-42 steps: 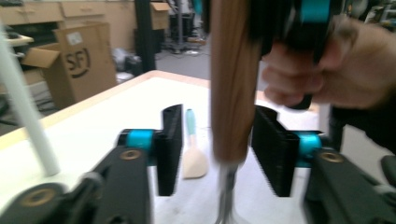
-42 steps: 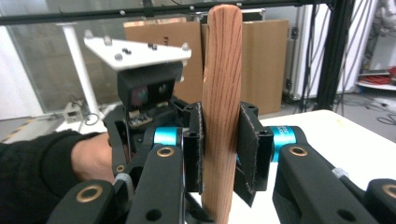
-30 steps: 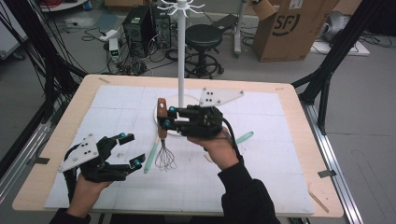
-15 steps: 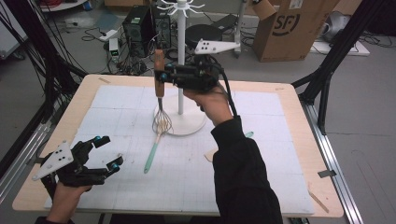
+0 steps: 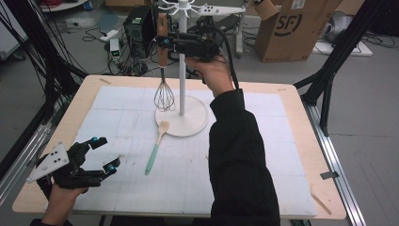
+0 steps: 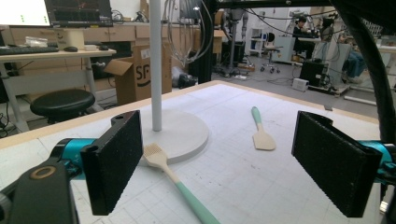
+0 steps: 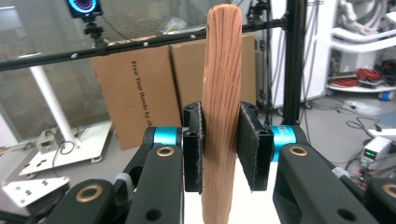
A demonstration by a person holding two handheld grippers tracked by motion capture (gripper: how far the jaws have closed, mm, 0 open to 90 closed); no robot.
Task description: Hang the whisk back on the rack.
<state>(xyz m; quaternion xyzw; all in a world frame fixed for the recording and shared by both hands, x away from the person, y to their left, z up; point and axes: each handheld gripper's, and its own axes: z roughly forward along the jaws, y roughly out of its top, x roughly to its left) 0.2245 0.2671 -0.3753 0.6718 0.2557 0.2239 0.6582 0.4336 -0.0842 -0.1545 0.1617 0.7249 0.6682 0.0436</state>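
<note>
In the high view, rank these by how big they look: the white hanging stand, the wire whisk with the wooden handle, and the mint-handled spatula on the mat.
1. White hanging stand, tallest, widest base.
2. Wire whisk with wooden handle.
3. Mint-handled spatula.
The whisk is raised toward the camera, so ranks 2 and 3 are unsure.

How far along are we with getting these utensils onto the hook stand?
Nothing looks hung yet on the stand. In hand: the right gripper is shut on the whisk by its wooden handle, lifted near the hooks at the top. Left: hooking the whisk, then probably the spatula and the second spatula lying on the mat. The left gripper is open, holding nothing.
</note>
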